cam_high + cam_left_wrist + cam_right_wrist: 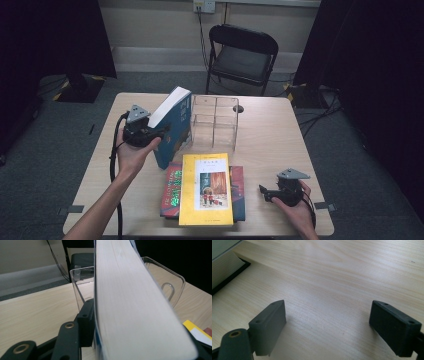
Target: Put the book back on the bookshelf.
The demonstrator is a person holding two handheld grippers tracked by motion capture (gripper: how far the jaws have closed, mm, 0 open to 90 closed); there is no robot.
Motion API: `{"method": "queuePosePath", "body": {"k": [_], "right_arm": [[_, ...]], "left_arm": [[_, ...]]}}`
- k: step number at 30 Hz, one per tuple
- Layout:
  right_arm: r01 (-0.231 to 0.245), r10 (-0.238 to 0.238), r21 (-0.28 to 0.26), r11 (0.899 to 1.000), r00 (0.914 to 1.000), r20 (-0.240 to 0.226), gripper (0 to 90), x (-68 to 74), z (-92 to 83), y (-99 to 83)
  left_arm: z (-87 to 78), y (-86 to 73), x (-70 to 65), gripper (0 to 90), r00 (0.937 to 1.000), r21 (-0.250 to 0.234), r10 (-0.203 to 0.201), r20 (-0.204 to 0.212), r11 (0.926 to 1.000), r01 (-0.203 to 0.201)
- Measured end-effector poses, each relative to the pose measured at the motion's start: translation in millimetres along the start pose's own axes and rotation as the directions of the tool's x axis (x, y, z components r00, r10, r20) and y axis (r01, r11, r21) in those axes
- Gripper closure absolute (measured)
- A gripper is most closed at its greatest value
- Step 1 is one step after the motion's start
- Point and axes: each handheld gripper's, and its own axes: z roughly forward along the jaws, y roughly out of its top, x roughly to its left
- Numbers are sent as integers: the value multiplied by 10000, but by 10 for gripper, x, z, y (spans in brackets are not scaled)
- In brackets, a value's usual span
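1. Here, the left tool [159,131] grips a thick blue book [172,125] across its covers, with the pale page edge turned up and toward the person's left.
2. In the left gripper view the page block [130,305] runs up the middle of the frame, and one black jaw presses flat against the cover on its left side; the other jaw is hidden behind the book.
3. In the high view the blue book stands tilted on the worktop [270,145], its top leaning away from the hand, its lower corner near the stack of flat books.
4. Just beside the blue book, on its far right side, stands a clear plastic organiser [215,120] with several compartments; whether the book touches its wall I cannot tell.
5. A yellow book [206,189] lies flat on top of a red-covered book [172,192] at the near middle of the worktop.
6. The right tool [265,192] rests in the person's right hand [295,202] near the near right corner, well apart from the blue book.
7. In the right gripper view its jaws stand wide with only bare wood between them, and the edge of a flat book [224,267] shows at the upper left.
8. A black folding chair [242,55] stands beyond the worktop.
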Motion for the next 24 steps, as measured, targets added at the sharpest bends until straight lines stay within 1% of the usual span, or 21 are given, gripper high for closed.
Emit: {"method": "queuePosePath", "body": {"k": [1, 2, 4, 5, 7, 8, 9, 11, 12, 13, 14, 15, 16, 17, 18, 19, 20, 21, 22, 23, 24], "right_arm": [[1, -1, -3, 10000, 10000, 1, 137, 0, 0, 0], [-3, 3, 1, 10000, 10000, 4, 137, 0, 0, 0], [-2, 2, -3, 10000, 10000, 4, 137, 1, 0, 0], [-9, 9, 1, 10000, 10000, 5, 137, 1, 0, 0], [-6, 6, -1, 10000, 10000, 1, 137, 1, 0, 0], [-10, 10, 2, 10000, 10000, 4, 137, 1, 0, 0], [-9, 9, 1, 10000, 10000, 5, 137, 1, 0, 0], [-9, 9, 1, 10000, 10000, 4, 137, 1, 0, 0], [-6, 6, 0, 10000, 10000, 3, 137, 1, 0, 0], [-4, 4, -2, 10000, 10000, 3, 137, 1, 0, 0], [-5, 5, -2, 10000, 10000, 3, 137, 1, 0, 0], [-10, 10, 1, 10000, 10000, 3, 137, 1, 0, 0], [-14, 14, 5, 10000, 10000, 9, 137, 1, 0, 0], [-6, 6, -2, 10000, 10000, 2, 137, 1, 0, 0], [-11, 11, 3, 10000, 10000, 9, 137, 1, 0, 0], [-8, 8, 0, 10000, 10000, 5, 137, 1, 0, 0], [-5, 5, -2, 10000, 10000, 2, 137, 1, 0, 0], [-15, 15, 5, 10000, 10000, 5, 137, 1, 0, 0], [-18, 18, 6, 10000, 10000, 4, 137, 1, 0, 0], [-10, 10, -1, 10000, 10000, -3, 137, 1, 0, 0], [-16, 16, 5, 10000, 10000, 4, 137, 1, 0, 0]], "left_arm": [[-12, 20, 3, 517, 10000, -32, -6, 8, 10000, 6], [-21, 59, 8, 517, 9999, -54, -161, 34, 9999, 161], [-31, 138, 31, 517, 9997, 388, -212, 127, 9990, 207], [-36, 177, 36, 517, 9995, 449, -265, 141, 9987, 258], [-48, 279, 47, 517, 9994, 904, -278, 198, 9956, 259], [-56, 331, 52, 517, 9993, 1017, -312, 218, 9944, 288], [-50, 385, 59, 517, 9992, 1296, -315, 231, 9912, 283], [-5, 477, 33, 510, 9995, 1871, -306, 65, 9819, 289], [12, 526, 35, 502, 9999, 2386, -18, 146, 9711, -17], [40, 577, 13, 485, 10000, 2565, 9, 35, 9665, -18], [51, 610, 15, 495, 10000, 2769, 66, 32, 9609, -72], [73, 654, 22, 502, 9999, 3052, -99, 50, 9522, 80], [93, 691, 34, 508, 9997, 3162, -226, 27, 9485, 206], [106, 726, 34, 540, 9998, 3240, -185, -85, 9458, 203], [134, 760, 30, 543, 9999, 3453, -62, -90, 9384, 89], [170, 791, 29, 544, 9999, 3833, -107, -132, 9235, 149], [206, 819, 28, 542, 9998, 4010, -152, -140, 9159, 195], [236, 854, 35, 545, 9999, 4312, -30, -116, 9022, 77], [262, 883, 49, 552, 9998, 4497, -152, -135, 8930, 196], [284, 911, 50, 557, 9996, 4633, -187, -232, 8858, 273], [311, 935, 41, 563, 9997, 4857, 37, -248, 8741, 88]]}}
